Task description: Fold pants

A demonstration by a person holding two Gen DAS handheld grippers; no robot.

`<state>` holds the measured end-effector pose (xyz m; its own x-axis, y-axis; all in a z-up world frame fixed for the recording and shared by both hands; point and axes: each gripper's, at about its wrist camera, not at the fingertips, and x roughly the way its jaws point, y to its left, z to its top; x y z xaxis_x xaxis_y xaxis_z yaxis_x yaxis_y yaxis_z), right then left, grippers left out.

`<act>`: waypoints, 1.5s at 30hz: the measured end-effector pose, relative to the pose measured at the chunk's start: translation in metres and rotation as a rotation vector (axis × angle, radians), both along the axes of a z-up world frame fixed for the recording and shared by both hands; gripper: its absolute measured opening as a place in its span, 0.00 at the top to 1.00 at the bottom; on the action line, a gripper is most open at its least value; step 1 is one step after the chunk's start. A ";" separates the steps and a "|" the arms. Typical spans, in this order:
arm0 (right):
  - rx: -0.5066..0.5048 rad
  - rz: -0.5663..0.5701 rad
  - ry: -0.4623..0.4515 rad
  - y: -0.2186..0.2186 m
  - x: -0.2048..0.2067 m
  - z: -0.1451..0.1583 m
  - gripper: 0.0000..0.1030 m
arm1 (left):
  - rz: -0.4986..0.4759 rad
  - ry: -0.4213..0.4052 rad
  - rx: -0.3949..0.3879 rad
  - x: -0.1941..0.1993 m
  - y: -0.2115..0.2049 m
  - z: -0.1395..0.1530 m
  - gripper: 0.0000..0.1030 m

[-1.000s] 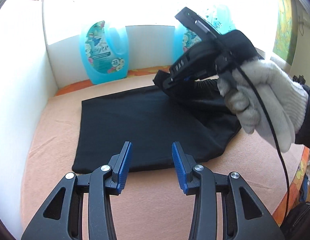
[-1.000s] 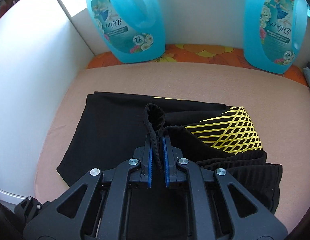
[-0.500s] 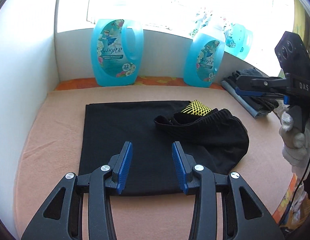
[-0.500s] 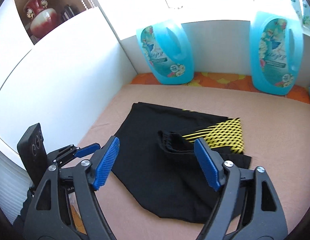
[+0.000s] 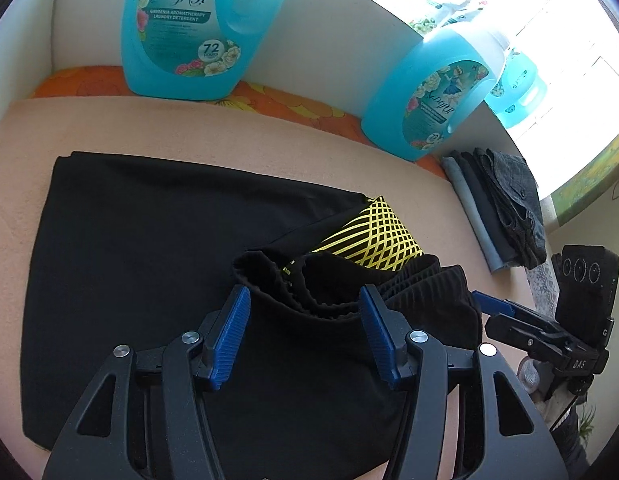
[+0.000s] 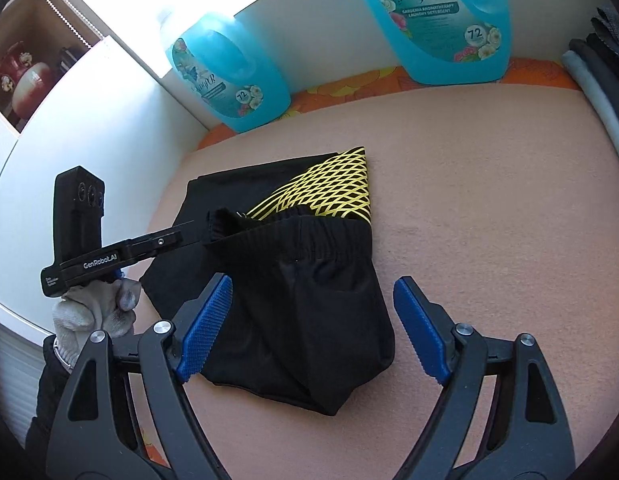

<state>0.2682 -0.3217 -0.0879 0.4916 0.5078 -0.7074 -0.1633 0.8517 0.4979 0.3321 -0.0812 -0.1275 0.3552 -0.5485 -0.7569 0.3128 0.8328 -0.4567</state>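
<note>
Lying beneath left gripper (image 5: 305, 332), pants (image 5: 149, 260)

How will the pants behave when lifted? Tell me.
Likely floppy: the pants lie in soft folds and the waistband slumps in ripples, so they would probably drape from any grip. Probably light, since the cloth looks thin. Pushed, they would likely bunch on the cover rather than slide.
</note>
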 end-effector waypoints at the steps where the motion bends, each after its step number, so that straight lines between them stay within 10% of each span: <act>1: -0.010 0.018 -0.012 0.006 0.000 0.002 0.17 | 0.005 0.007 0.000 0.002 0.000 -0.002 0.46; 5: -0.083 0.062 -0.052 0.027 -0.005 0.005 0.21 | 0.015 0.017 0.007 0.009 -0.004 -0.008 0.46; 12: -0.171 0.086 -0.094 0.044 -0.020 0.004 0.85 | 0.028 -0.006 0.028 0.011 -0.006 -0.013 0.87; 27: -0.518 0.284 -0.449 0.163 -0.088 0.030 0.92 | 0.093 -0.072 -0.173 0.028 0.047 0.022 0.91; 45: -0.567 0.451 -0.466 0.280 -0.066 -0.002 0.92 | 0.129 -0.055 -0.140 0.073 0.110 0.006 0.92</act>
<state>0.2025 -0.0412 -0.0902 0.6312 0.3551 -0.6896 -0.6278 0.7560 -0.1853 0.4050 0.0286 -0.1216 0.4678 -0.5944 -0.6541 0.2352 0.7971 -0.5561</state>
